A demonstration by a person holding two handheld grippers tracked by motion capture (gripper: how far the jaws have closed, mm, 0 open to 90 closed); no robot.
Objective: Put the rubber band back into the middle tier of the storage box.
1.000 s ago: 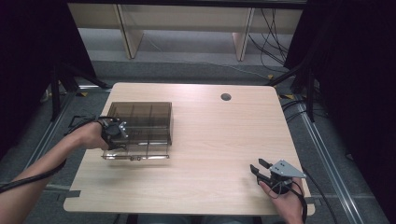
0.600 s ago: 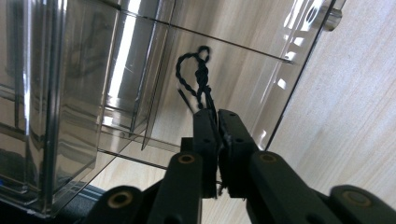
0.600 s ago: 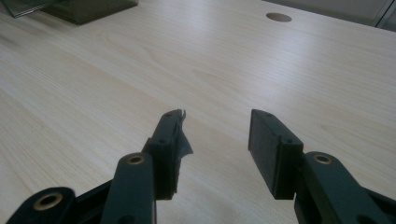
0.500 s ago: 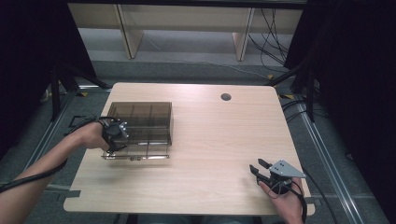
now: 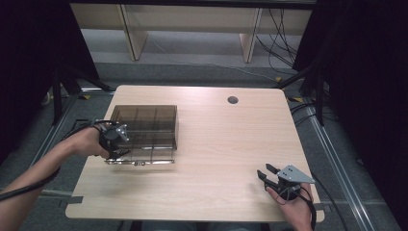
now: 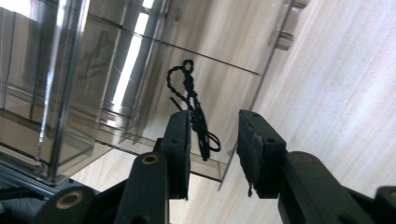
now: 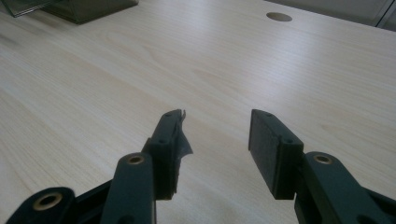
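left gripper [image 6: 214,154]: jaws just opening, black twisted cord [image 6: 194,109] loose between them, at smoky transparent plastic compartment box [image 5: 144,127] | right gripper [image 7: 215,149]: released, empty, over light wooden table [image 5: 226,144]

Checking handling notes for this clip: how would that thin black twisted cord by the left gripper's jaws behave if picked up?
Probably floppy: the black cord lies in loose loops, twisted on itself. It looks thin and light, so it could slip from the left gripper, whose jaws have just been opening and now stand apart around its lower end. It may snag on the clear smoky box beside it.
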